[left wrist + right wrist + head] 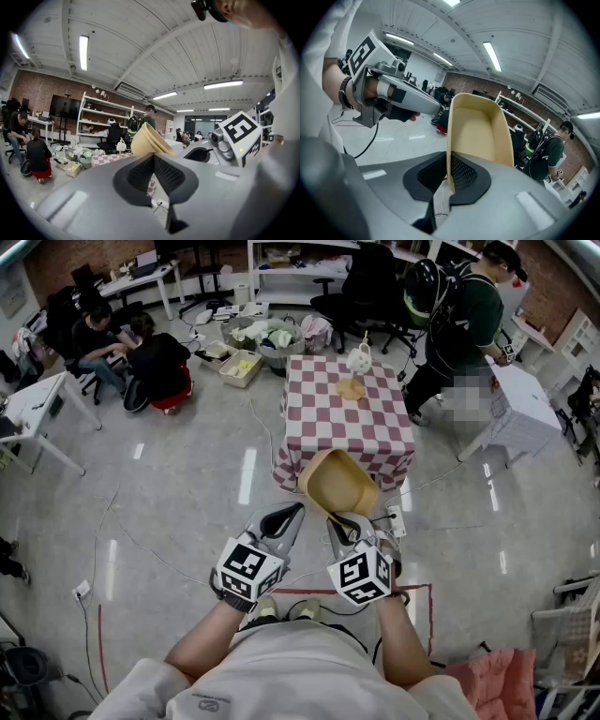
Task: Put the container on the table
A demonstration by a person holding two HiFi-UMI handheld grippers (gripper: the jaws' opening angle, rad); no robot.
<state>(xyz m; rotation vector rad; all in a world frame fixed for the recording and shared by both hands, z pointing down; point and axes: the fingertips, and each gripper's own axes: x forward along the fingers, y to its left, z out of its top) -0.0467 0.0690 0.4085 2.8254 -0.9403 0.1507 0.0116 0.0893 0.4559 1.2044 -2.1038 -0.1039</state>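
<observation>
My right claw (pixel 449 176) is pinching the side wall of the tan container (pixel 476 136), so it's up in the air out in front of me. My left claw (pixel 155 174) is pressed together with nothing in it, just beside the right one. The checkered counter (pixel 347 418) sits ahead, beyond the container.

Head view: container (pixel 337 484) covers worktop (pixel 328 418) near edge. Its lower rim is buried between right tongs (pixel 449 177). Two small items (pixel 359 359) near worktop far edge, too small to tell.
</observation>
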